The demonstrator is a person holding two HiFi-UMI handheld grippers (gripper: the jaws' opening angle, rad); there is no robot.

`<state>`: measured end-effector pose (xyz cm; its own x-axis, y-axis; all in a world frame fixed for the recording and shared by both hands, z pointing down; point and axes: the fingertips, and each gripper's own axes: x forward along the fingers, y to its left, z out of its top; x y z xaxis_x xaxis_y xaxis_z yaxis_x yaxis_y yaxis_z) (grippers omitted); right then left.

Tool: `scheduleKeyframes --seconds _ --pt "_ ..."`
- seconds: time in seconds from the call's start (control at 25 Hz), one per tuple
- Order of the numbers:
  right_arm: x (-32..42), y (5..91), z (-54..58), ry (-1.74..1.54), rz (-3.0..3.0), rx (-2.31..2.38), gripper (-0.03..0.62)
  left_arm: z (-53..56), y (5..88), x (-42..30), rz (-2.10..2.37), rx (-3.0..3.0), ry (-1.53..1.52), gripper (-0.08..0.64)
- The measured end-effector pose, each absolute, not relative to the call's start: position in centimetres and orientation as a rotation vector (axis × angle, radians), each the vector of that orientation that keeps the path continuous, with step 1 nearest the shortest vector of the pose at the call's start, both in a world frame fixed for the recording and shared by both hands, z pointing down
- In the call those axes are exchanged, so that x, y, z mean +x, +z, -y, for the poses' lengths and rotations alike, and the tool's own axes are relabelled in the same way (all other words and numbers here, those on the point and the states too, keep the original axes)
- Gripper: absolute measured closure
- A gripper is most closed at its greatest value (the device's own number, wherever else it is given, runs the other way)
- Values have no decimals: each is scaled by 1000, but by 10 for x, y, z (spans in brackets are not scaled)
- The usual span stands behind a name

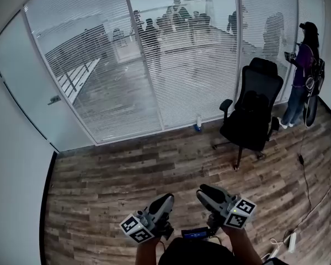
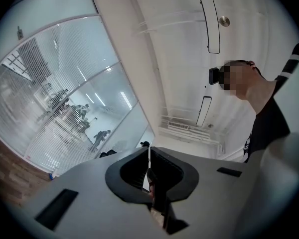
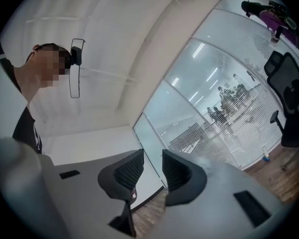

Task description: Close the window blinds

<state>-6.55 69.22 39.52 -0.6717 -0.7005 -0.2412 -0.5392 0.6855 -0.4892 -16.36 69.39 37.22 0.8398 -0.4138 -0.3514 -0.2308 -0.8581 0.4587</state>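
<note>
1. Looking down, the head view showed the left gripper [image 1: 166,199] and the right gripper [image 1: 205,192] low over the wood floor [image 1: 127,175], well apart from the blinds [image 1: 198,65] on the glass wall; a chair [image 1: 254,109] and a standing person [image 1: 303,76] were at the right.
2. Only the left gripper view showed its jaws pressed together, empty.
3. Only the right gripper view showed its jaws slightly spread, nothing between them.

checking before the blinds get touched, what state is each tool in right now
Left tool: closed, nothing between its jaws.
Right tool: open, jaws apart and empty.
</note>
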Motion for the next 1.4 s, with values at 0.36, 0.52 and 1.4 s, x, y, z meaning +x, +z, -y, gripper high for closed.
scheduleKeyframes --seconds 0.36,0.52,1.4 --pt "-28 403 -632 -572 -2435 -991 492 -620 378 -127 436 2606 -615 551" --pt "-4 406 -585 -540 -2418 -1061 492 -568 384 -104 363 2604 -625 551" --pt "-17 398 -364 -576 -2397 -1201 492 -346 380 -111 223 2531 -644 551"
